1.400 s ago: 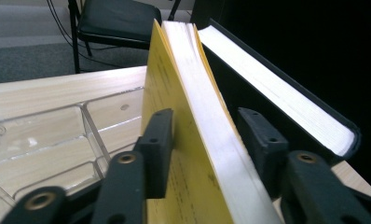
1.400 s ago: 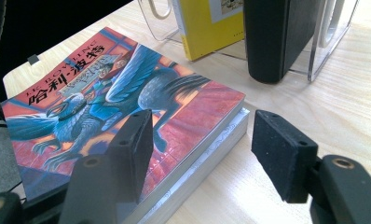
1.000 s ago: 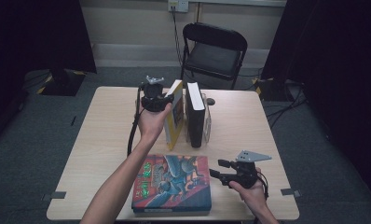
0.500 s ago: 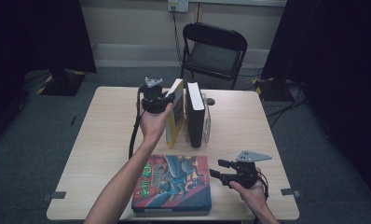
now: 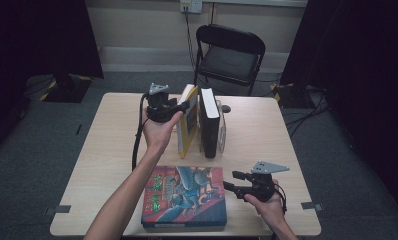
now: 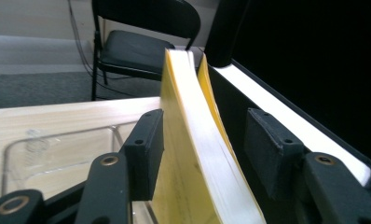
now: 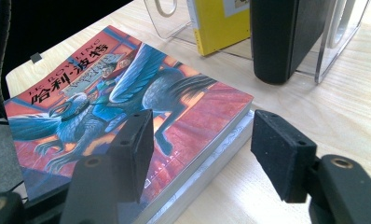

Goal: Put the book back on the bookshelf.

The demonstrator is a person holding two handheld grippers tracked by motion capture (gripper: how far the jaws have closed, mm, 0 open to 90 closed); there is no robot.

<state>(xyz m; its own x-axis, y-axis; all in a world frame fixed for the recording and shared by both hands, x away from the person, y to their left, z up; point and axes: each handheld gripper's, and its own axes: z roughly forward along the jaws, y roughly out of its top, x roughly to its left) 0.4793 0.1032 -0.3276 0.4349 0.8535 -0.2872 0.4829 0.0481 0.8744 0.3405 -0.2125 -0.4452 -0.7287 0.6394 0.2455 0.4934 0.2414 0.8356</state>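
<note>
A yellow paperback [image 5: 187, 127] stands on edge in a clear stand [image 5: 221, 131], leaning away from a black book [image 5: 208, 125] beside it. My left gripper [image 5: 184, 106] straddles the paperback's top edge. Its jaws have just been opening, and in the left gripper view the yellow paperback [image 6: 193, 154] sits between the spread pads with a gap on the black book's [image 6: 277, 107] side. A colourful illustrated book [image 5: 184, 197] lies flat near the front edge. My right gripper [image 5: 231, 181] hovers open at its right side, and the right gripper [image 7: 200, 144] holds nothing above the illustrated book's [image 7: 127, 88] corner.
A black folding chair [image 5: 229, 55] stands behind the table [image 5: 112, 145]. The clear stand's wall [image 7: 333, 42] rises past the black book. Dark curtains hang at both sides, and a cable trails from the left gripper down the table.
The left gripper's jaws have spread apart around the yellow paperback's top edge, where they were shut on it before. The right hand has stayed still.
</note>
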